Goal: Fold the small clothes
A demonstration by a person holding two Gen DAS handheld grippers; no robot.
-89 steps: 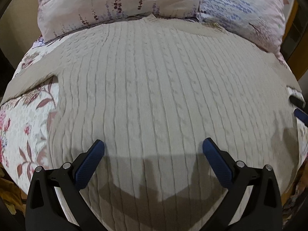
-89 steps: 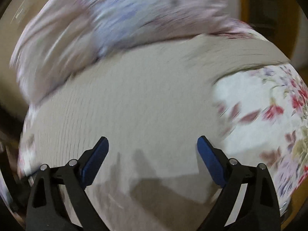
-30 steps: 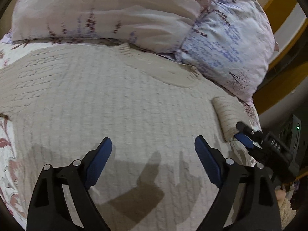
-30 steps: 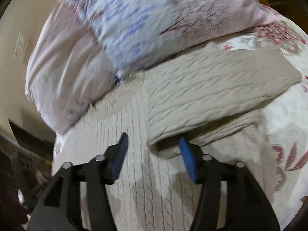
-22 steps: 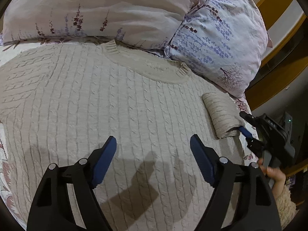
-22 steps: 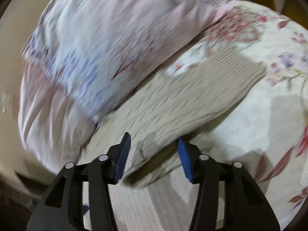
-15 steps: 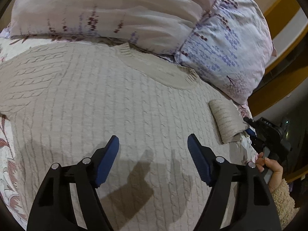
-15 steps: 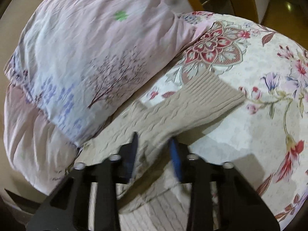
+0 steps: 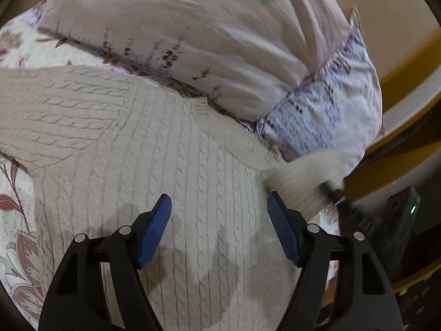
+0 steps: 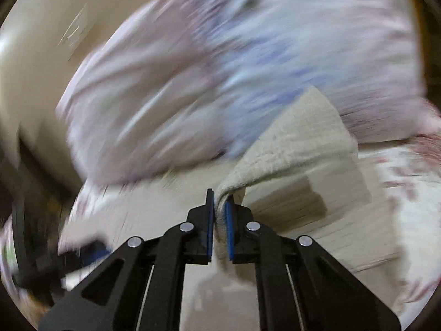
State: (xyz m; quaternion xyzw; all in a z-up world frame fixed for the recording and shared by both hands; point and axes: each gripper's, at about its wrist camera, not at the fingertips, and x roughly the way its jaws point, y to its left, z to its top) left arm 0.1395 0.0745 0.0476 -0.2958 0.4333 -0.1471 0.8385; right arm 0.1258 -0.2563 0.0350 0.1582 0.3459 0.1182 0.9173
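Bed: flowery white bed sheet point(image 9: 16, 201), soft, under everything.
Pillows: big pale pink and blue flowery pillows point(image 9: 193, 35), at the far end of the bed, just past the neck of the jumper.
Jumper: big beige cable-knit wool jumper point(image 9: 171, 160), spread flat on the bed, neck toward the pillows, body running long from the pillows down toward the left tool.
Sleeve: beige knit right sleeve of the jumper point(image 10: 292, 143), on the right side of the body, next to the blue pillow, lifted off the bed at its end.
Right tool: black right tool with blue pads point(image 10: 219, 212), closed tight on the end of the sleeve, jaws just now squeezed together with the knit between them; nearer the sleeve than the other tool.
Left tool: black left tool with blue pads point(image 9: 217, 229), jaws apart, nothing between them, above the middle of the body.
Next move, a guess: sleeve to go sideways, across the body, toward the left tool.
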